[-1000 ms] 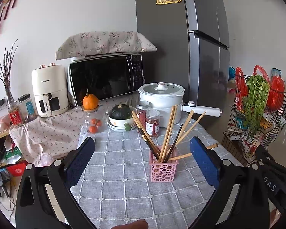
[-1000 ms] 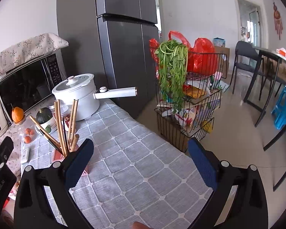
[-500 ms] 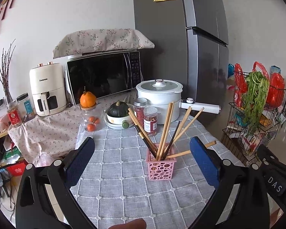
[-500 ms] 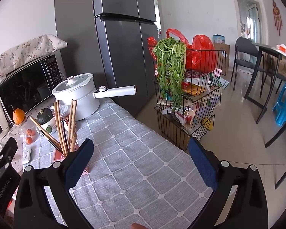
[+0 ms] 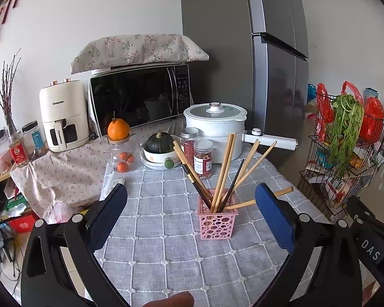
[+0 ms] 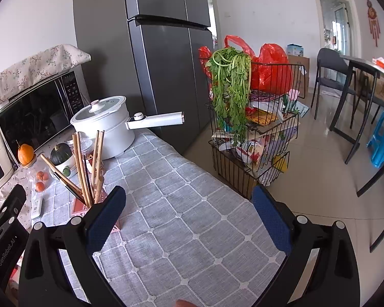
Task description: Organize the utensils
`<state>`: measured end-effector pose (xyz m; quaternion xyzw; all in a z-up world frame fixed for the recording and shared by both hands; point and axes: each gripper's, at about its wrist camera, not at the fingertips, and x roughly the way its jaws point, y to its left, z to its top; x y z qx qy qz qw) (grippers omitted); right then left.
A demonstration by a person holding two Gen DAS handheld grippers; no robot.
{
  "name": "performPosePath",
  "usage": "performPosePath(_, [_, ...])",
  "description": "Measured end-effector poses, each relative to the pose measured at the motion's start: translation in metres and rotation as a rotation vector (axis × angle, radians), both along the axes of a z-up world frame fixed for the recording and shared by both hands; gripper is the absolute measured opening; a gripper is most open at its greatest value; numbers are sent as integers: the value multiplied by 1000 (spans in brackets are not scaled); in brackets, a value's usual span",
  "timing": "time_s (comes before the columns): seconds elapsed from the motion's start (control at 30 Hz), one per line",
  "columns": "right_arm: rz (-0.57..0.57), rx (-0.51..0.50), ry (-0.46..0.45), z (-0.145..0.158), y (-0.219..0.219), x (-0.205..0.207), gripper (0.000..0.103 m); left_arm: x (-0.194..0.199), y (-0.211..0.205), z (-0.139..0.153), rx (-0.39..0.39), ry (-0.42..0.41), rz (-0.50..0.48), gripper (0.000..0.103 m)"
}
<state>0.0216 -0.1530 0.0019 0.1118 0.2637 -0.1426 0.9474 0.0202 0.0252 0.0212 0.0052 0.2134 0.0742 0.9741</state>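
Note:
A pink perforated holder (image 5: 217, 220) stands on the grey checked tablecloth (image 5: 166, 250) and holds several wooden and dark chopsticks (image 5: 224, 168) that fan out upward. My left gripper (image 5: 190, 209) is open and empty, above the table just in front of the holder. My right gripper (image 6: 188, 213) is open and empty, to the right of the holder. In the right wrist view the chopsticks (image 6: 83, 168) rise at the left, and the holder (image 6: 79, 208) is partly hidden behind my left finger.
Behind the holder stand two spice jars (image 5: 202, 159), a white pot (image 5: 215, 130) with a long handle, a squash in a bowl (image 5: 159, 148), a microwave (image 5: 138, 99) and an air fryer (image 5: 64, 117). A wire rack (image 6: 253, 128) with greens stands right of the table edge.
Both grippers have drawn back and risen a little; the holder sits lower and farther in the left view. Both stay open and empty.

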Motion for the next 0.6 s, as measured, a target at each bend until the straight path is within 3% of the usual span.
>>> performPosePath(0.6, [1, 1, 4, -2, 1, 0, 96, 2, -2, -2, 3, 5, 2, 96])
